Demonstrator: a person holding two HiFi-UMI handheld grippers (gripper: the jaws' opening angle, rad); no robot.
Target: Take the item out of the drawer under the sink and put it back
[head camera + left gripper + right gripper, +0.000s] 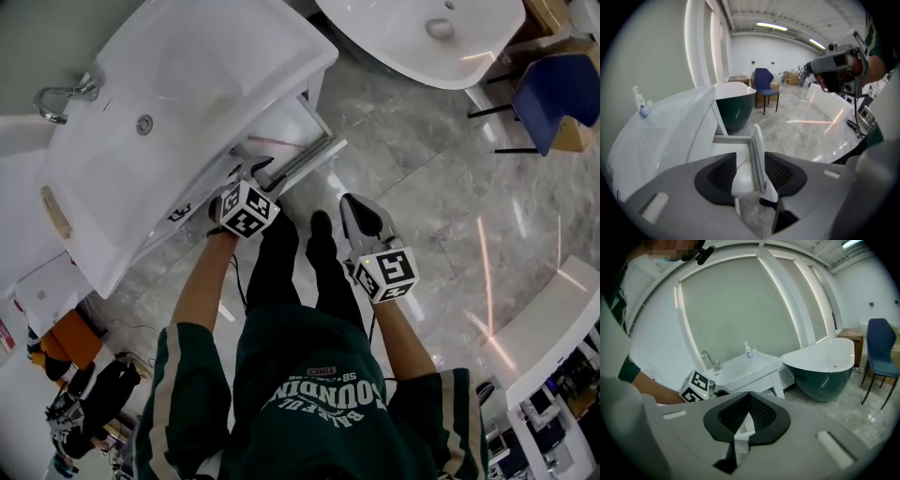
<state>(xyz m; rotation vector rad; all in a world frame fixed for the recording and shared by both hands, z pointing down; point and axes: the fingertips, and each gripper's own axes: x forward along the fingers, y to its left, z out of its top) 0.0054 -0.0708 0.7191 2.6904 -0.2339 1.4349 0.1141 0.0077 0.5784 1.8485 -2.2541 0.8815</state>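
Head camera overhead, claw cameras low — sink (187, 84) shared

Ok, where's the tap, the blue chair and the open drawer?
tap (67, 93): head view, on its metal spout.
blue chair (553, 89): head view, on its blue padding.
drawer (284, 127): head view, on its white inside.

You've got two grippers in view: left gripper (251, 172) and right gripper (360, 212). Two marker cubes (248, 212) (387, 273), one per gripper. One sink (197, 75), one faucet (64, 99), one drawer (305, 141). Further out there's one bathtub (375, 28), one blue chair (558, 94), one soap bottle (642, 105).
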